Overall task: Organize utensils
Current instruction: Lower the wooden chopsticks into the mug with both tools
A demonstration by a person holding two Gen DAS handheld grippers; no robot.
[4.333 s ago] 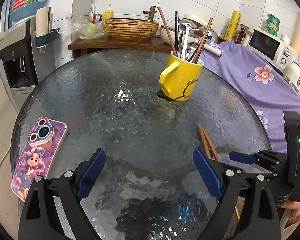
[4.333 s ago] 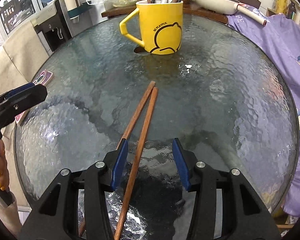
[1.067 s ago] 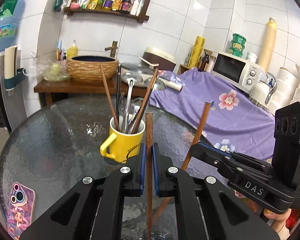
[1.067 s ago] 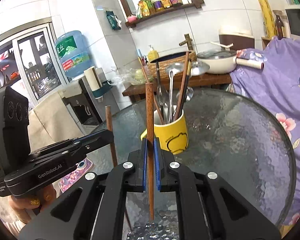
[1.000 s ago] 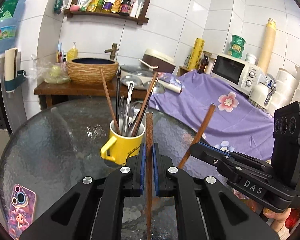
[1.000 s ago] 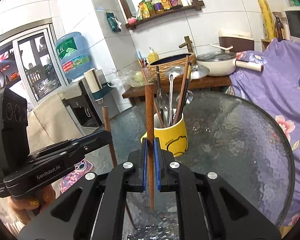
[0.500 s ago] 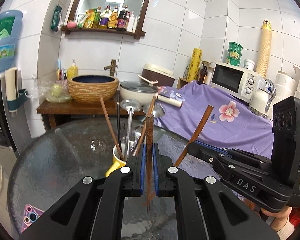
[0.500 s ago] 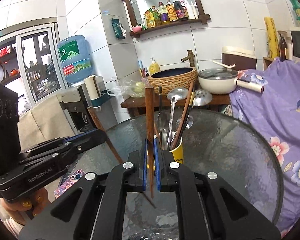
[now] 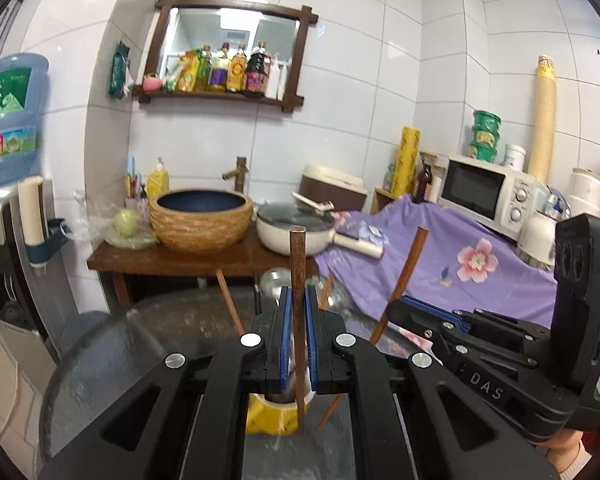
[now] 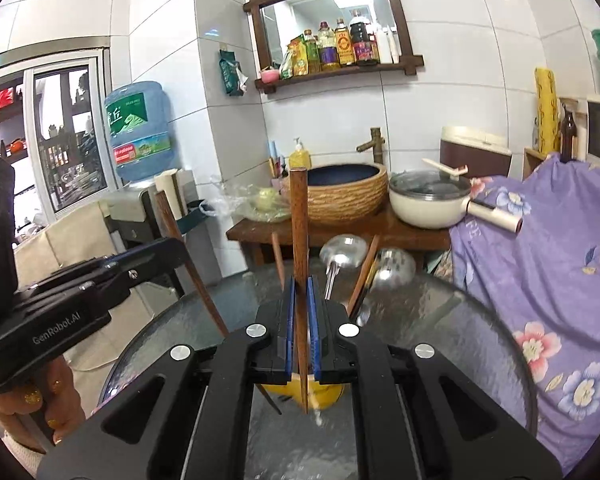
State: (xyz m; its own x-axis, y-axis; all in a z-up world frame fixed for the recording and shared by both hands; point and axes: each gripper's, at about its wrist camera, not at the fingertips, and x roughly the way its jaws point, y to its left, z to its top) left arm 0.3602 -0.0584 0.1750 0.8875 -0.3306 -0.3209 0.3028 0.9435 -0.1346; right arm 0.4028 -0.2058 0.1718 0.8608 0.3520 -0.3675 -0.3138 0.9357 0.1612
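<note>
The left tongs [image 9: 299, 336] were pressed tight on a brown wooden chopstick [image 9: 298, 276], the blue pads flat against its squared shaft and the stick standing upright, its blunt top well above the black arms and its thin end reaching down just in front of the mug. The right tongs [image 10: 301, 328] were clamped the same way on a second wooden chopstick [image 10: 299, 240], also upright. Seen from the left side, that second stick leaned a little in the other tool's grip; seen from the right side, the left stick [image 10: 188, 264] slanted likewise. A hand [image 10: 40, 396] gripped the left tool's black handle.

Directly under both pairs of pads sat the yellow mug [image 9: 268, 416], glossy and rounded, mostly hidden behind the arms, with more wooden sticks and a steel ladle [image 10: 342, 254] poking out of it. It stood on the worktop [image 10: 460, 340], a round pane of pebbled, rippled glass, towards its far edge. The glass on either side of the mug lay bare, giving room out to the rim. Beyond the far edge stood a dark wooden side table [image 9: 172, 258] carrying a woven-looking basin [image 9: 201, 220] and a cream pot [image 9: 296, 234]; a purple flowered cloth [image 10: 540, 264] hung close beside the right rim.
</note>
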